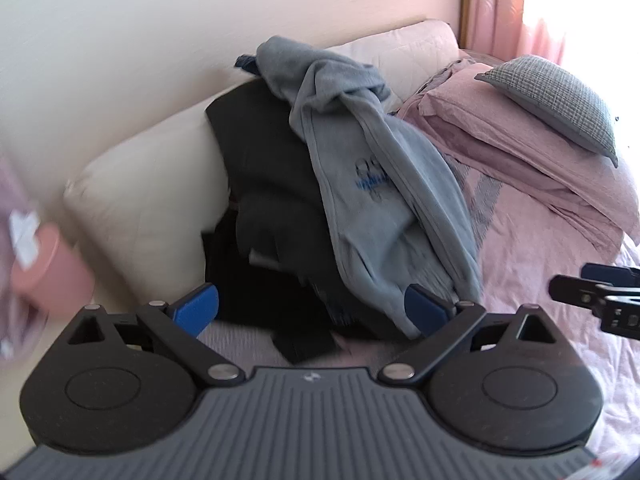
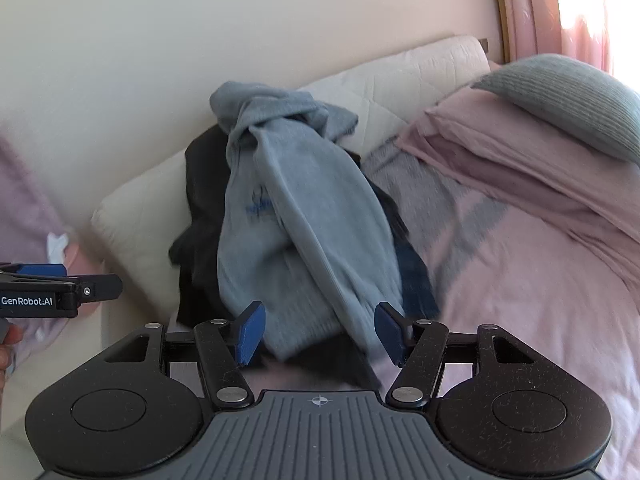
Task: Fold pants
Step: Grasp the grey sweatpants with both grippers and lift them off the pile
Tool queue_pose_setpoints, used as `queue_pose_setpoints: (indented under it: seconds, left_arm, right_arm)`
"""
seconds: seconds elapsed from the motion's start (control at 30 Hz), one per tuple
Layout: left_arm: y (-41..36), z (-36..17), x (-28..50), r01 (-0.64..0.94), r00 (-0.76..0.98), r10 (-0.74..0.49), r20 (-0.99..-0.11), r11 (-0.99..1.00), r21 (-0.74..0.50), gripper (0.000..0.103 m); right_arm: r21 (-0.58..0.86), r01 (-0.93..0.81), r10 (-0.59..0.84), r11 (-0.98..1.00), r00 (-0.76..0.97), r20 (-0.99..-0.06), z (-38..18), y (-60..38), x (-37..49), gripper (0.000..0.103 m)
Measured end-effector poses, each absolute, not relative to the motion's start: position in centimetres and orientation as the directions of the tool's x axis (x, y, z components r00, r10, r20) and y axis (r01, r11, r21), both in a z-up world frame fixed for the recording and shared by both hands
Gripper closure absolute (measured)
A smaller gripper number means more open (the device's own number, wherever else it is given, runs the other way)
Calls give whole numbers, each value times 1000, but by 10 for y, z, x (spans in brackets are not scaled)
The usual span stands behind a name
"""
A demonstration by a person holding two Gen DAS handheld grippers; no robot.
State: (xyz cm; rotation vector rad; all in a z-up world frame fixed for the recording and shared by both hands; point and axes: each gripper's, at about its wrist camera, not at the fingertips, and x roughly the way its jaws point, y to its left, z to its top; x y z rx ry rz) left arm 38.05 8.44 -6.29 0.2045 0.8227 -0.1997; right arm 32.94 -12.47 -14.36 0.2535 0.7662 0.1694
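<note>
Both grippers are filling the lower half of their own views, each with its blue-padded jaws standing wide apart and nothing between them: the left gripper point(image 1: 312, 308) is pointing at the dark clothing at the bottom centre of its frame, and the right gripper point(image 2: 320, 330) is hovering just in front of the lower end of the light blue-grey sweatpants point(image 2: 296, 240). Beyond them, the bed point(image 2: 520, 300) with its pink cover is taking up the right side and lower middle of both frames, and a cream quilted cushion point(image 1: 152, 200) is running along the wall at left and upper centre. A heap of clothes is leaning against that cushion in the middle of each view; the sweatpants are lying twisted over the top of a black garment point(image 1: 264, 168), their upper part bunched into a knot-like roll near the top of the pile and a small blue print showing partway down the leg. Folded pink bedding point(image 1: 520, 140) is sitting at the upper right with a grey checked pillow point(image 1: 556, 100) resting on it. Judging from this, the step in hand is picking the pants off the heap, and folding is not yet begun. Doing it well probably means closing on the blue-grey cloth alone, near a hem or the waistband rather than mid-leg, keeping the black garment out of the bite, then lifting clear so the twist is falling out before laying the pants flat on the open pink cover at lower right.
</note>
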Motion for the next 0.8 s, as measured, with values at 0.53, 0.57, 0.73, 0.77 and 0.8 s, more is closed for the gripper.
queue_pose_setpoints:
  seconds: [0.53,0.57,0.73,0.77,0.8]
  left_arm:
    - [85,-94,562,428,605,-213,-768,900,88,6]
    - [83,-94,570,438,605,-224,-764,895,84,6]
    - [75,-91,608,494,624,-276,-731,864,96,6]
    - [74,-90,617,502,634,-282,-721,858,106,6]
    - [73,-88,626,506,644,-285,-711,855,116,6]
  right_arm:
    - [108,24,65,994,665,-744,-230,-66,485,101]
    - [102,48,41,994,683,-729,-227,-68,486,101]
    - [105,239,-132,965,794,-594,-189,-100,484,102]
    - [116,272,-160,955,807,-569,-181,-108,485,102]
    - [127,304,-191,944,818,-543,-173,-115,485,102]
